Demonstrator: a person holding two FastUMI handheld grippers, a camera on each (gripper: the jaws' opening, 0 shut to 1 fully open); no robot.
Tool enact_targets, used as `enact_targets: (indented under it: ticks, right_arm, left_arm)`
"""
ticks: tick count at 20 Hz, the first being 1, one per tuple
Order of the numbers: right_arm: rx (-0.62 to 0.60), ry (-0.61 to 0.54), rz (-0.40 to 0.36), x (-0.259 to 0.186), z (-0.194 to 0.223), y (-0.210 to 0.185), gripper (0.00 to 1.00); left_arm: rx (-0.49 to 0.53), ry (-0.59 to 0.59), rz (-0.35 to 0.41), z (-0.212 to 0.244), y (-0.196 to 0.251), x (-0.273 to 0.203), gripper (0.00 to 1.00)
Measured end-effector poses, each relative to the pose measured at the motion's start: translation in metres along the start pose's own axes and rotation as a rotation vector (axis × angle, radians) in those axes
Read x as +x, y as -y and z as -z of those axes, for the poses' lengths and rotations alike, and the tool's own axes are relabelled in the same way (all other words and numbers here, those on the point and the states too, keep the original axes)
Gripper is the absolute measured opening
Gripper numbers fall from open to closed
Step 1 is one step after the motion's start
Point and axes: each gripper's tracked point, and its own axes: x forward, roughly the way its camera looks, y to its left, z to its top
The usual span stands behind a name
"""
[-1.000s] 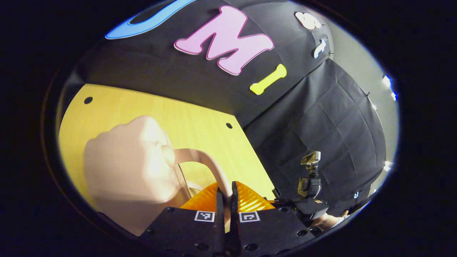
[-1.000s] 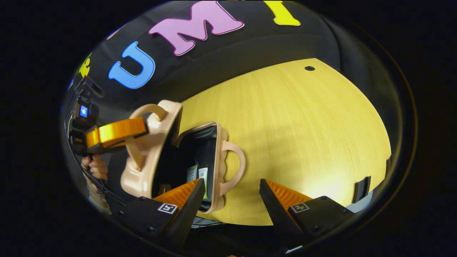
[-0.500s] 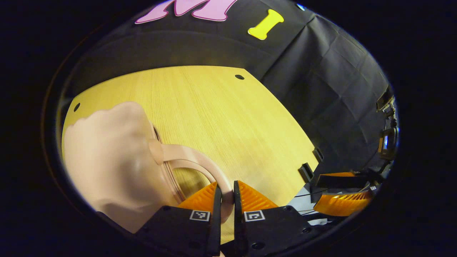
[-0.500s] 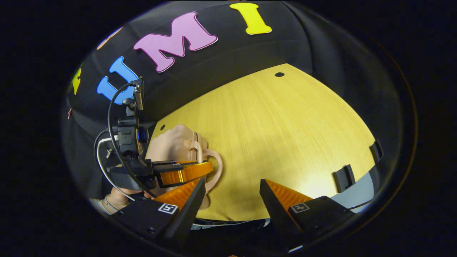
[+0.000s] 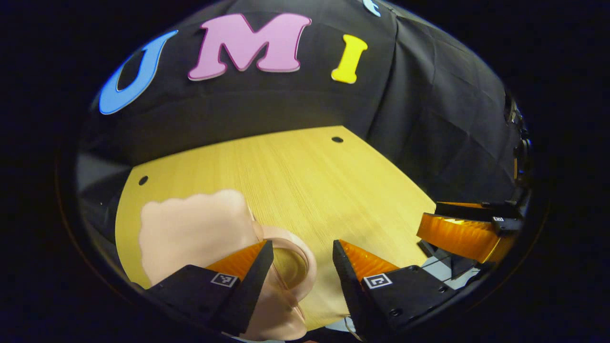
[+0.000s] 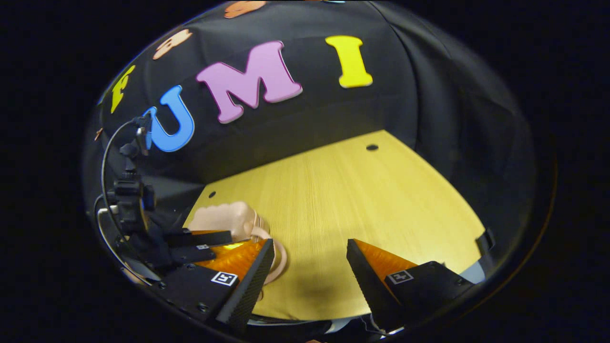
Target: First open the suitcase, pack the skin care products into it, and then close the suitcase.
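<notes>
Left gripper view: left gripper [image 5: 301, 259] jaws, clamped on the handle [image 5: 298, 250] earlier, now gape around it; right gripper [image 6: 310, 262] jaws gape over bare surface [image 6: 352, 200], suitcase [image 5: 195, 233] shut.

We see the suitcase [image 5: 190, 233] as smooth, pale pink moulded plastic with a soft sheen, its handle [image 5: 295, 247] the same. The table [image 5: 305, 181] looks like light wood with fine straight grain (likely a laminate, faintly glossy). The left gripper [image 5: 300, 259] has ribbed orange plastic fingers [image 5: 364, 261] on matt black bodies; the right gripper [image 6: 310, 259] matches.
</notes>
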Motion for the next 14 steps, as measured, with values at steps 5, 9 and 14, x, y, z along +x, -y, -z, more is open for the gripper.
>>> enact_targets:
  ticks: [5, 9, 14]
  right_arm:
    - [-0.224, 0.301, -0.019, -0.028, -0.115, 0.008, 0.97]
    - [-0.351, 0.469, -0.015, -0.048, -0.17, 0.011, 0.97]
    - [-0.307, 0.53, -0.147, -0.061, -0.195, -0.006, 0.96]
  left_arm:
    - [-0.102, 0.274, -0.16, -0.079, 0.001, -0.064, 0.82]
    - [-0.038, 0.45, -0.34, -0.135, -0.002, -0.108, 0.89]
    - [-0.037, 0.564, -0.488, -0.16, 0.012, -0.147, 0.96]
